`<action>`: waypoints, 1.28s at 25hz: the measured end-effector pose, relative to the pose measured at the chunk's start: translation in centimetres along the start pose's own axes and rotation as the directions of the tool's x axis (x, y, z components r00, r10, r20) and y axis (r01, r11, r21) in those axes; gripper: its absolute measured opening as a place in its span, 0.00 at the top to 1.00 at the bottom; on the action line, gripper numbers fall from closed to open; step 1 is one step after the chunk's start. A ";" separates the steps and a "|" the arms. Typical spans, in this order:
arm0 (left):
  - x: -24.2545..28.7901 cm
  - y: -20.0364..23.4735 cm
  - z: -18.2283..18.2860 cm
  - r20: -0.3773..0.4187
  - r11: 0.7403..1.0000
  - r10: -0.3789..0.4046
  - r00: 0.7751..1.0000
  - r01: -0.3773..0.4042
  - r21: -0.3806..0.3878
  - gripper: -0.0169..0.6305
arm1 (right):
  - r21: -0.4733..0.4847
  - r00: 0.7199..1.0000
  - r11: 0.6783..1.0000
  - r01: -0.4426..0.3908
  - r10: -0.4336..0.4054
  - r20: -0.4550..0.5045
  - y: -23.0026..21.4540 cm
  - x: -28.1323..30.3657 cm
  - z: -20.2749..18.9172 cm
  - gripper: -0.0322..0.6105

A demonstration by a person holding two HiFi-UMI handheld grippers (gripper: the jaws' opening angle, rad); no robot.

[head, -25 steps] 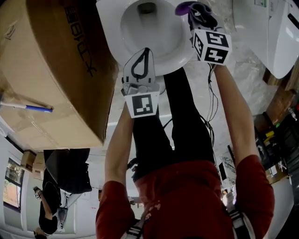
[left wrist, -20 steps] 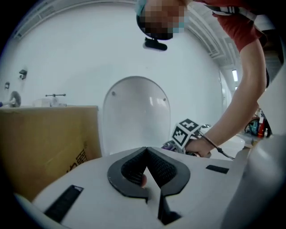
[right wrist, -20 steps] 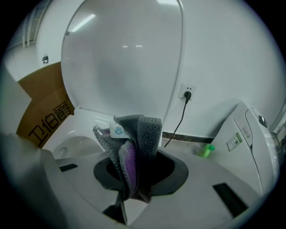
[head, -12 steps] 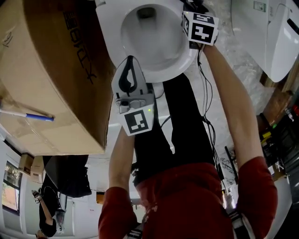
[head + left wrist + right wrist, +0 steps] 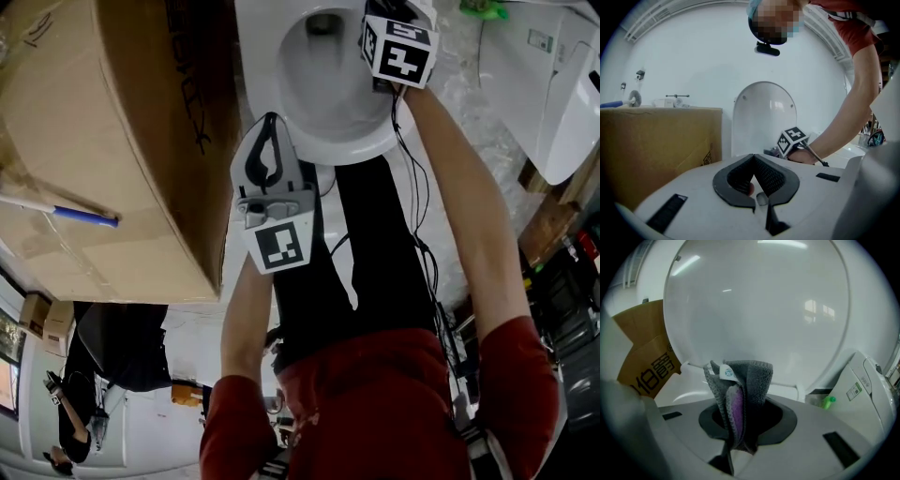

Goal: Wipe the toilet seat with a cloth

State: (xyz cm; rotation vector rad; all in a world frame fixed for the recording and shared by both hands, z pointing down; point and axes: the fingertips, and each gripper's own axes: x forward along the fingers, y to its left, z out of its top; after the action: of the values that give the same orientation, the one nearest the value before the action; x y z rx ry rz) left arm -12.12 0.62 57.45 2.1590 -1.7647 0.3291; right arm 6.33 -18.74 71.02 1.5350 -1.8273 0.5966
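The white toilet (image 5: pixel 361 145) stands at the top of the head view with its lid (image 5: pixel 759 310) raised. My right gripper (image 5: pixel 740 401) is shut on a folded grey and purple cloth (image 5: pixel 750 380) and faces the lid from close by. In the head view only its marker cube (image 5: pixel 398 49) shows, over the bowl's right side; the jaws and cloth are hidden there. My left gripper (image 5: pixel 270 120) is shut and holds nothing. It hangs by the bowl's front left rim, pointing at the lid (image 5: pixel 764 112).
A large cardboard box (image 5: pixel 112 141) stands close on the toilet's left, with a blue-tipped stick (image 5: pixel 66 212) on it. A second white fixture (image 5: pixel 553 84) is at the right, with a small green object (image 5: pixel 828 401) beside it. The person's legs stand before the bowl.
The right gripper has moved from the bowl's right rim inward and toward the lid, so the cloth is now hidden in the head view. The left gripper has drawn back a little from the front rim.
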 end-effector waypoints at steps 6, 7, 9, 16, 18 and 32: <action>-2.4 3.1 -0.6 -0.009 0.999 0.041 0.999 -0.042 -0.029 0.95 | -0.080 0.986 0.983 -0.163 0.165 0.017 10.2 0.5 1.5 0.82; -2.8 3.3 -0.7 -0.009 0.999 0.041 0.999 -0.042 -0.030 0.95 | -0.118 0.980 0.973 -0.196 0.198 0.009 12.1 0.5 1.7 0.82; -3.6 3.8 -1.0 -0.012 0.999 0.037 0.999 -0.037 -0.030 0.95 | -0.176 0.968 0.952 -0.249 0.252 -0.008 15.3 0.5 2.2 0.82; -6.8 5.4 -1.9 -0.016 0.998 0.053 0.998 -0.053 -0.032 0.95 | -0.415 0.911 0.814 -0.406 0.399 -0.108 22.4 -0.6 1.3 0.82; -7.4 5.8 -2.1 -0.016 0.998 0.061 0.998 -0.061 -0.030 0.95 | -0.457 0.881 0.758 -0.465 0.449 -0.150 24.1 -1.8 -0.2 0.82; -10.7 5.5 -2.6 -0.014 0.998 0.049 0.999 -0.048 0.035 0.95 | -0.515 0.710 0.510 -0.689 0.619 -0.336 27.7 -15.1 -16.1 0.82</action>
State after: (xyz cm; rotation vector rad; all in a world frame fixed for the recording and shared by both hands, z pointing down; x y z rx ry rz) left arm -19.63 10.27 56.33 2.1346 -1.8184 0.3898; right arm -16.28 8.46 72.74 0.3158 -2.2055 0.3283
